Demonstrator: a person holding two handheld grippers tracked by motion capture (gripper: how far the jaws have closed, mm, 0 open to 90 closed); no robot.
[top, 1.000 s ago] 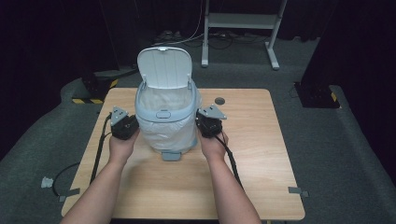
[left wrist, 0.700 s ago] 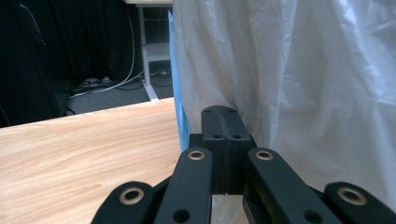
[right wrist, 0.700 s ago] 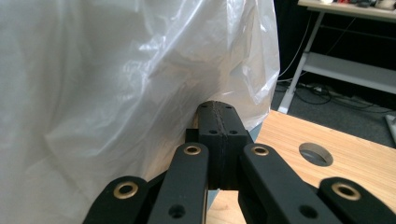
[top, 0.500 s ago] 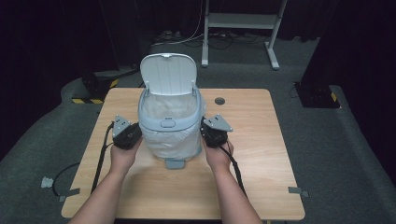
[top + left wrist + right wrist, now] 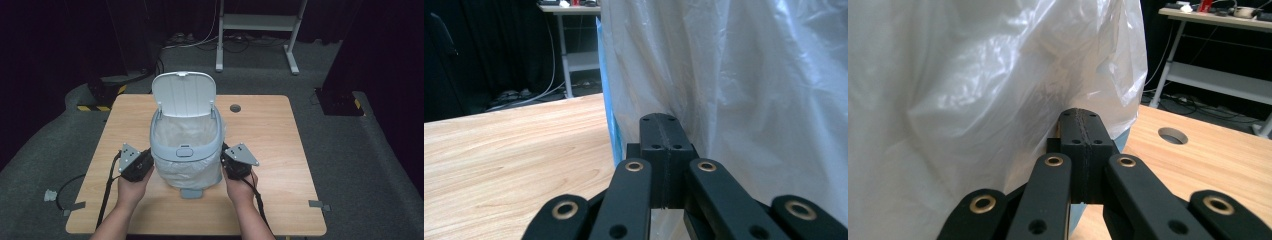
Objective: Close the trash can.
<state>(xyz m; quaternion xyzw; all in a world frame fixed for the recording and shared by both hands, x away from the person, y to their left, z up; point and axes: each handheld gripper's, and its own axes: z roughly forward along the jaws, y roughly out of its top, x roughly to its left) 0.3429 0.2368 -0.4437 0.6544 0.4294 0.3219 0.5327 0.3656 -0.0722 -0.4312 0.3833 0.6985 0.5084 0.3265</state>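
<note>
a pale blue pedal bin [image 5: 186, 150] stands on the near half of the wooden table [image 5: 270, 125], its lid [image 5: 183, 94] tipped up and back, a white plastic liner [image 5: 187, 131] inside and spilling down over its sides. a foot pedal [image 5: 191, 193] sticks out at the front edge. the person's hands press in from both sides: the left gripper [image 5: 145, 167] sits against the bin's left flank, the right gripper [image 5: 227, 162] against its right flank. both pairs of jaws are clenched together with nothing between them; in the left gripper view and the right gripper view the closed tips lie right up against the crinkled liner. a round cable hole [image 5: 235, 108] shows in the tabletop behind the bin.
</note>
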